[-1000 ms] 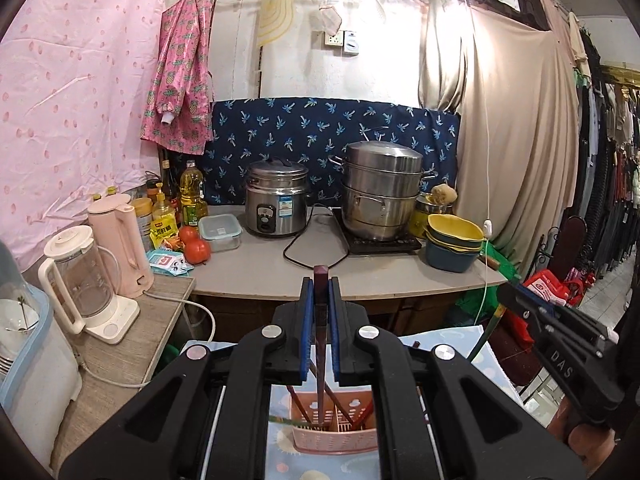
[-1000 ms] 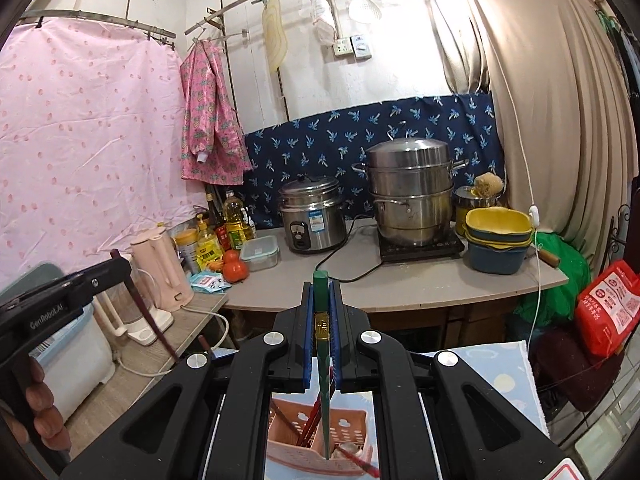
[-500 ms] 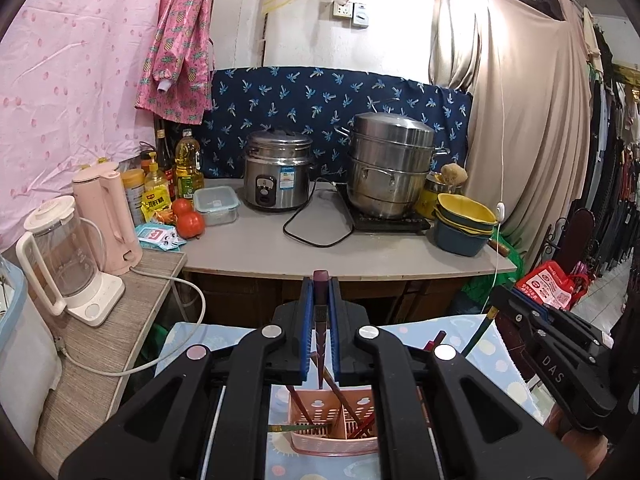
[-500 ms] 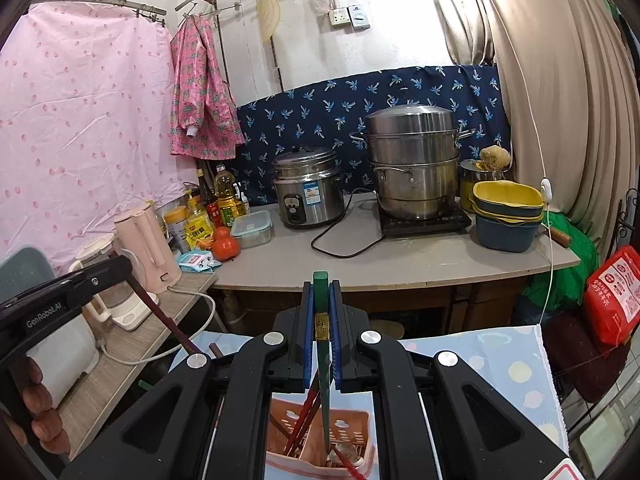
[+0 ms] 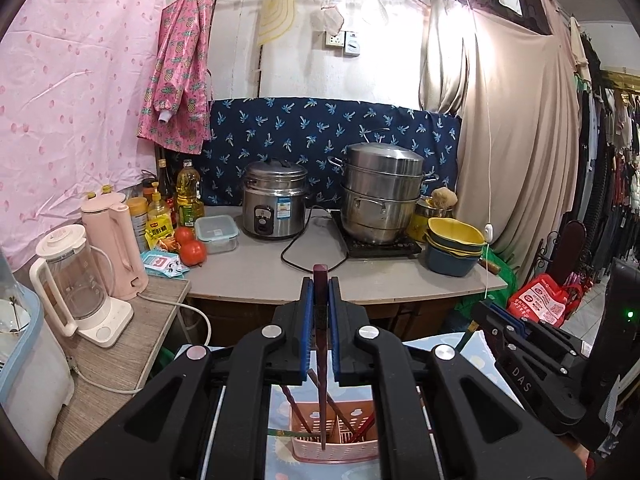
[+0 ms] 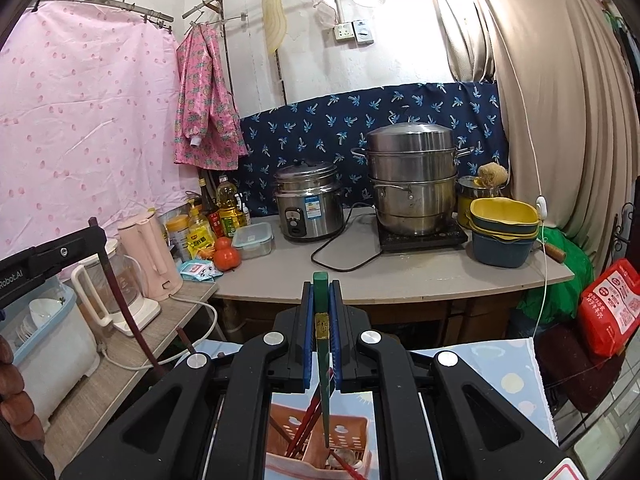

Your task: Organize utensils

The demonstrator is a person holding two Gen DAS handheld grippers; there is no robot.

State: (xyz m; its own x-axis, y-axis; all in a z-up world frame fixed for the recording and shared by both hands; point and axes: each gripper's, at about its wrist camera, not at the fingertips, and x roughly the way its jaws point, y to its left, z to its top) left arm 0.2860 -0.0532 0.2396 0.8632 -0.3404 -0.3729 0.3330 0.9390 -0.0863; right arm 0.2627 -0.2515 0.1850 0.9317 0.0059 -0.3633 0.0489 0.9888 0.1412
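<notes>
My left gripper (image 5: 320, 300) is shut on a dark red chopstick (image 5: 321, 360) that hangs point down over a pink slotted utensil basket (image 5: 334, 440). The basket holds several chopsticks. My right gripper (image 6: 321, 304) is shut on a green chopstick (image 6: 323, 380) with a gold band, point down over the same basket (image 6: 316, 444). Each gripper shows at the edge of the other's view: the right gripper (image 5: 532, 364), the left gripper (image 6: 44, 256) with its red chopstick (image 6: 120, 300).
The basket stands on a light blue patterned cloth (image 6: 500, 372). Beyond it is a counter (image 5: 380, 276) with a rice cooker (image 5: 276, 208), a steamer pot (image 5: 382, 192), stacked bowls (image 5: 454, 248) and tomatoes (image 5: 192, 246). A blender (image 5: 76, 280) and pink kettle (image 5: 114, 246) stand on a side shelf at left.
Both views first tipped down toward the basket, then tilted back up. Both chopsticks stay gripped, points hanging over the basket.
</notes>
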